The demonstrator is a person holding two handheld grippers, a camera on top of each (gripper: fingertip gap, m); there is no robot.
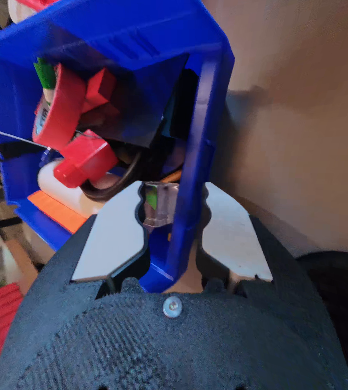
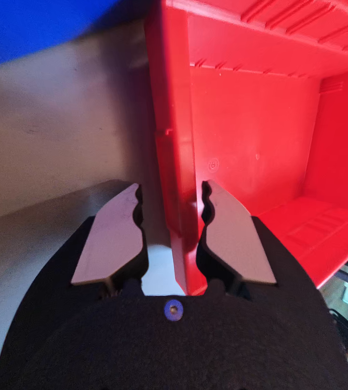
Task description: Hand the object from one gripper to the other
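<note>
**Both grippers straddle bin walls; no handover under way yet**

The red bin [image 2: 274, 126] fills the upper right of the right wrist view, open and empty as far as the frame shows, its near wall running down the centre into the right gripper [image 2: 172, 190]. That gripper's jaws are spread, one finger on each side of the wall; whether they touch it I cannot tell.

The blue bin [image 1: 200, 147] takes the upper left and centre of the left wrist view, crammed with parts. Its right-hand wall likewise passes between the fingers of the left gripper [image 1: 172, 187], whose jaws are also spread and pinch nothing clearly. Brown tabletop [image 1: 295, 105] lies on the right.

Inside the blue bin, from bigger to smaller: a white roll [image 1: 63, 190] at lower left, red plastic blocks [image 1: 84, 160] in the middle, a black ring-shaped cord [image 1: 114, 187], an orange strip [image 1: 54, 209], and a green-capped tube [image 1: 44, 76] at upper left.

A small clear plastic piece [image 1: 160, 202] with a green glint sits just inside the wall, between the left fingertips; this seems the likeliest object to be handed over, though the task does not name it.

Judging by this, the task is at its start: nothing is picked up, and grasp, transfer and release all remain.
</note>
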